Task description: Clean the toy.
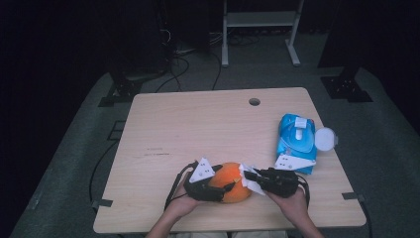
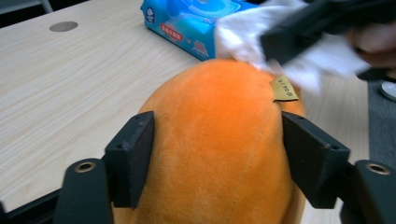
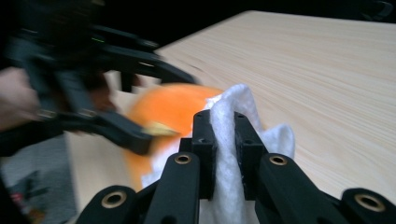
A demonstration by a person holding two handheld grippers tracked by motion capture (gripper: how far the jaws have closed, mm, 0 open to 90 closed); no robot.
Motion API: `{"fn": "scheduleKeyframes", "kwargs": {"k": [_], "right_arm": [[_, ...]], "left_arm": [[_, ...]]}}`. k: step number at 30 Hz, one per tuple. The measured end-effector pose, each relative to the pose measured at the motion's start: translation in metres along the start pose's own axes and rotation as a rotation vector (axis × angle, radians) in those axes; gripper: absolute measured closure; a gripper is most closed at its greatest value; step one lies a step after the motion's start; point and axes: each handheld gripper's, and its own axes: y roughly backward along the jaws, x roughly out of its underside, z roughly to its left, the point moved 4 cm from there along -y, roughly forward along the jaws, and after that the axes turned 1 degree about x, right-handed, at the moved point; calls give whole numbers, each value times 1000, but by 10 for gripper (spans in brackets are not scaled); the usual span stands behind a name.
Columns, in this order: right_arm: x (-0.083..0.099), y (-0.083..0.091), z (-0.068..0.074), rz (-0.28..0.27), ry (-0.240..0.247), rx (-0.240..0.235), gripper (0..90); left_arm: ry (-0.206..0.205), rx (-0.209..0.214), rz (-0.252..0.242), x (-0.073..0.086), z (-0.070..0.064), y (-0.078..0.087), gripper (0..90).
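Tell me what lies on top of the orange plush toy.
A white wipe, clamped in the right gripper, rests on the orange plush toy beside its small tag. The plush beneath the wipe is covered.

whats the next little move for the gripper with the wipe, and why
Probably drag the white wipe across the top of the orange plush toy. The right gripper already pinches the wipe, which touches the toy near its small tan tag, and the left gripper braces the toy from both sides on the table, so it looks steadied for a wiping stroke.
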Motion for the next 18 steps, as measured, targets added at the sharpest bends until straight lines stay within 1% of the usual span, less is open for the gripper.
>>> {"fn": "scheduleKeyframes", "kwargs": {"k": [1, 3, 4, 5, 6, 7, 8, 10, 11, 13, 14, 15, 16, 17, 18], "right_arm": [[3, 2, -6, 7, -11, 26, 813], [7, 4, -12, 16, -48, 33, 813], [9, 3, -12, 13, -58, 24, 813], [8, 2, -10, 8, -55, 17, 813], [3, 1, -3, -6, -37, 1, 813], [3, 1, -3, -6, -37, 1, 813], [0, 0, -1, -21, -37, -13, 813], [-4, -2, 3, -39, -33, -31, 812], [-6, -3, 4, -44, -36, -38, 812], [-7, -3, 4, -56, -40, -35, 812], [-7, -2, 2, -55, -44, -30, 813], [-5, -2, -2, -59, -60, -34, 812], [-2, -2, -5, -56, -75, -36, 813], [1, -2, -8, -48, -78, -31, 813], [4, -3, -9, -39, -78, -31, 813]], "left_arm": [[3, 3, -2, 0, 0, 1, 307], [15, 15, -14, 1, 1, 1, 283], [27, 13, -11, 0, 3, 0, 240], [41, 5, -9, -1, 4, -1, 187], [47, 3, -7, -1, 6, -2, 155], [44, 4, -9, -1, 6, -2, 155], [23, -3, -12, -1, 4, -3, 198], [-59, -62, -29, -5, -1, -3, 305], [-101, -92, -51, -9, -5, -3, 333], [-133, -126, -78, -12, -8, -4, 345], [-128, -120, -78, -12, -8, -5, 342], [-105, -100, -75, -10, -7, -6, 321], [-78, -83, -73, -9, -6, -5, 288], [-50, -59, -70, -8, -4, -5, 252], [-12, -33, -64, -8, -2, -4, 203]]}}
